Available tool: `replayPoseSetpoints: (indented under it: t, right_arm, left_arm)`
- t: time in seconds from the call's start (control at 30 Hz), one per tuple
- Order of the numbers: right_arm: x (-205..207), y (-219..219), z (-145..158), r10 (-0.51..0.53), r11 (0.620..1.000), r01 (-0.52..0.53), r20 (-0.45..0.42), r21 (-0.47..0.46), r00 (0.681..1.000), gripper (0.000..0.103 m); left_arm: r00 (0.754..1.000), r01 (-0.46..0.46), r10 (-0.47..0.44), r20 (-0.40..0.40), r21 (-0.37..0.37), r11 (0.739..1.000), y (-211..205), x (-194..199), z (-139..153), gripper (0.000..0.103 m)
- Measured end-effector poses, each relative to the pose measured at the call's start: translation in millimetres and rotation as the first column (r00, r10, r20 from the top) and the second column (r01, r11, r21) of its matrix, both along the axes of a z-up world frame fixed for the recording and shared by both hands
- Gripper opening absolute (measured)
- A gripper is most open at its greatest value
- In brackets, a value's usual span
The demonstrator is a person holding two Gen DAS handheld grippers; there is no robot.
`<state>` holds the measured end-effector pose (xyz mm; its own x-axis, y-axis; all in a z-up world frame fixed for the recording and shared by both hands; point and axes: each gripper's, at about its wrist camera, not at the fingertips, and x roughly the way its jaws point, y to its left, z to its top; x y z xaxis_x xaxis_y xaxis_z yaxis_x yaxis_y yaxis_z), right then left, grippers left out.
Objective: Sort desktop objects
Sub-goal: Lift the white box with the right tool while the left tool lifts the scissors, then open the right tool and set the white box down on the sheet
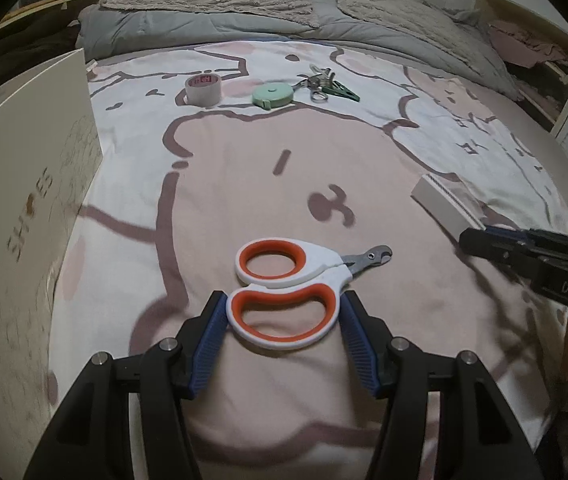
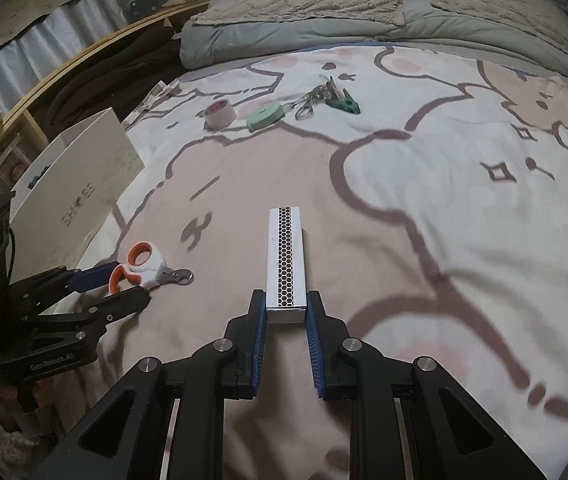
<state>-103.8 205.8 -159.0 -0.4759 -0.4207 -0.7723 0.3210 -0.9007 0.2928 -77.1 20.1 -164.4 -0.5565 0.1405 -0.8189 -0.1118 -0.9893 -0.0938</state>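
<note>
Two grabs, both shaky: your left gripper (image 1: 284, 312) straddles the clippers (image 1: 288, 292) by one orange loop on the blanket (image 1: 364, 184), so they'll swivel. Your right gripper (image 2: 286, 312) pinches only the matchbox (image 2: 287, 258) end; it'll droop.

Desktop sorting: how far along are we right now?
Nothing looks sorted yet. In hand: the left gripper brackets the nail clippers' near handle loop, and the right gripper is shut on the matchbox; both items rest on the blanket. Left: tape roll, tape measure and keys with green clip, untouched. The shoe box stands at left.
</note>
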Motion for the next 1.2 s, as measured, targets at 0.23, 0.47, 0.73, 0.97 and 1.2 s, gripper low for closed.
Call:
replayPoseSetpoints:
  t: [0.23, 0.47, 0.73, 0.97, 1.2]
  right_arm:
    - [26, -6, 0, 0.005, 1.000, -0.005, 0.007, -0.014, 1.000, 0.020]
    - [39, -20, -2, 0.008, 0.997, -0.005, -0.037, 0.078, 0.999, 0.020]
    - [41, -27, -3, -0.007, 0.977, 0.028, -0.098, 0.211, 0.995, 0.030]
    - [40, -14, -3, -0.085, 0.939, 0.129, -0.148, 0.319, 0.985, 0.071]
    - [31, 4, -3, -0.167, 0.932, 0.199, -0.129, 0.303, 0.978, 0.071]
  left_arm:
    - [1.000, -0.007, 0.007, -0.024, 0.025, 1.000, 1, 26, -2, 0.057]
    - [0.999, -0.006, 0.005, -0.053, -0.011, 1.000, 3, 34, -6, 0.058]
    - [0.998, -0.004, 0.004, -0.061, 0.010, 1.000, 0, 34, -7, 0.058]
    - [0.997, -0.033, 0.033, -0.064, 0.000, 0.999, -3, 35, -7, 0.074]
    - [0.997, -0.039, 0.039, -0.069, -0.005, 0.999, -4, 36, -6, 0.075]
